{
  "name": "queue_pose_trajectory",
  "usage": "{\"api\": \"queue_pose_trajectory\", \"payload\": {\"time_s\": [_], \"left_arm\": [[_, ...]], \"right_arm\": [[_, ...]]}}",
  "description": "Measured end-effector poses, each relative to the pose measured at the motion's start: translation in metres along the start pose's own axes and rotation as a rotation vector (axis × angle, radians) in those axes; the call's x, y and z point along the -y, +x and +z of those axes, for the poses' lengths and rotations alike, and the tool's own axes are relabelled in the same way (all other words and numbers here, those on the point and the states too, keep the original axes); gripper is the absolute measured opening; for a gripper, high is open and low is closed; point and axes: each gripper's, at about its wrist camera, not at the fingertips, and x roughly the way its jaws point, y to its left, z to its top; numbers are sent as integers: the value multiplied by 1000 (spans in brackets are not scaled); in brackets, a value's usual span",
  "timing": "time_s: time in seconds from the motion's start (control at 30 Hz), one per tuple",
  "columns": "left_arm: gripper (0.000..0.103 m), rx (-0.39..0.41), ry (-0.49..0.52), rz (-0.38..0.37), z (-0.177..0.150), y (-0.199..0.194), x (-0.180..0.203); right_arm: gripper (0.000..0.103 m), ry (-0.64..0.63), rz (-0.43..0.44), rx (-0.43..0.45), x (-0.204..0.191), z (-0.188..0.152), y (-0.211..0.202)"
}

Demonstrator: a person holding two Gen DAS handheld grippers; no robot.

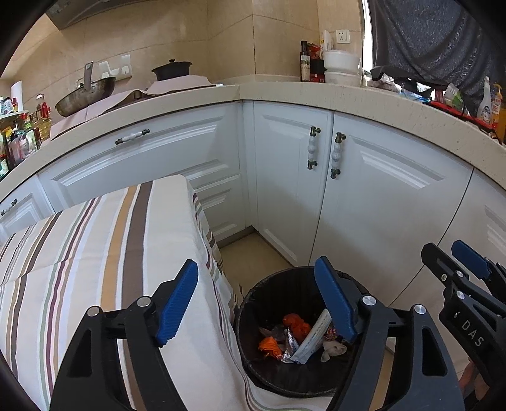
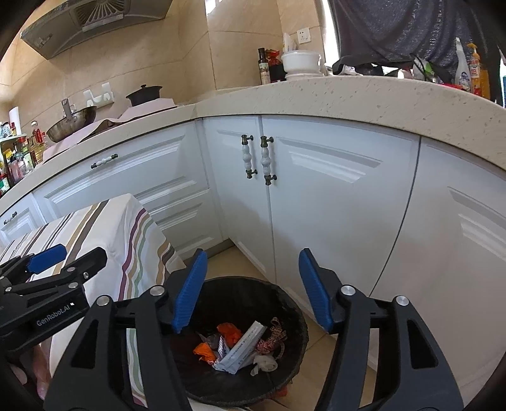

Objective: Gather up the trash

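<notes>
Two grippers, left (image 1: 256,303) & right (image 2: 253,291), both spread, nothing pinched, above black bin (image 2: 294,316) w/ trash (image 2: 243,344): 2 orange scraps, 1 white packet, crumpled bits

1. The trash bin (image 1: 253,303) is partly hidden in the left wrist view – a blue pad of the left gripper (image 1: 257,305) covers its far rim, and the striped cloth (image 1: 95,240) covers its left edge.
2. In the right wrist view the bin's near rim is hidden behind the black arms of the right gripper (image 2: 253,291).
3. The scraps in the bin (image 2: 240,346) lie heaped – what lies beneath them cannot be seen.
4. The bottles on the shelf (image 1: 22,132) at the far left are too small to read.
5. The range hood (image 2: 91,22) is cut off by the picture's edge.
</notes>
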Motion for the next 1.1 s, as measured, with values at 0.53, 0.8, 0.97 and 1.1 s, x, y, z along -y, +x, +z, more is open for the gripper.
{"api": "queue_pose_trajectory", "payload": {"time_s": [0.53, 0.8, 0.97, 1.1], "left_arm": [[80, 70, -23, 17, -16, -62, -40], [84, 123, -32, 56, -27, -99, -68], [85, 141, -35, 60, -34, -118, -81], [85, 166, -35, 68, -38, -135, -90]], "right_arm": [[71, -29, 6, 35, -35, -9, -67], [73, -57, 13, 58, -56, -13, -101], [76, -74, 14, 80, -68, -17, -122], [76, -86, 12, 96, -75, -17, -138]]}}
